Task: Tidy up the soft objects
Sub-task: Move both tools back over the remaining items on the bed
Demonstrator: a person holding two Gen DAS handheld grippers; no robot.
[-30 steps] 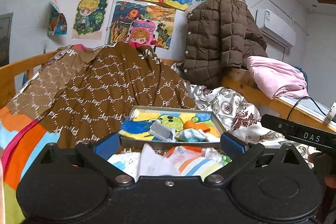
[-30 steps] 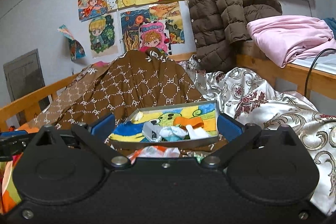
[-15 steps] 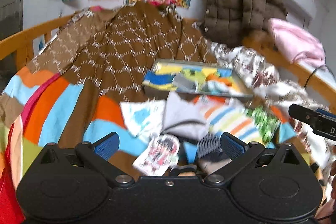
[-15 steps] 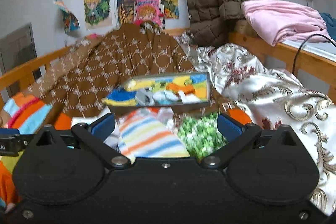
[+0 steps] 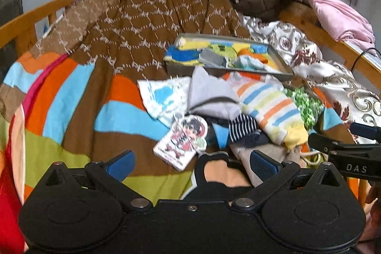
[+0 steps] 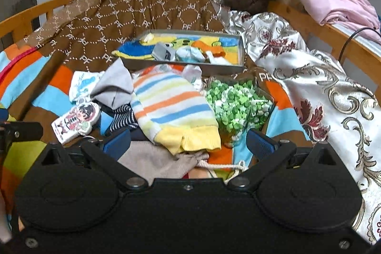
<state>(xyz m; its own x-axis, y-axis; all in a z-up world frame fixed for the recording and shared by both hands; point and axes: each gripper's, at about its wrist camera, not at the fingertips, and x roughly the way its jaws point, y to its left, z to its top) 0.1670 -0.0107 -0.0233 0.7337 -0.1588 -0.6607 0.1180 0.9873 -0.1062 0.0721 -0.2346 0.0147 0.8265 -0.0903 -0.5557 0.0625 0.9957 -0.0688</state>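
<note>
- both jaws spread wide with nothing between them: our left gripper [image 5: 191, 164] over the striped blanket [image 5: 71, 96], our right gripper [image 6: 188, 142] over the striped sweater [image 6: 171, 106]
- clothes pile touches the near wall of the grey tray [image 6: 190, 68]
- open blanket sits left of the pile

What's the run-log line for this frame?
stage: approach | left gripper: open, empty | right gripper: open, empty, over striped sock | tray: partly filled | pile: loose on bedspread
</note>
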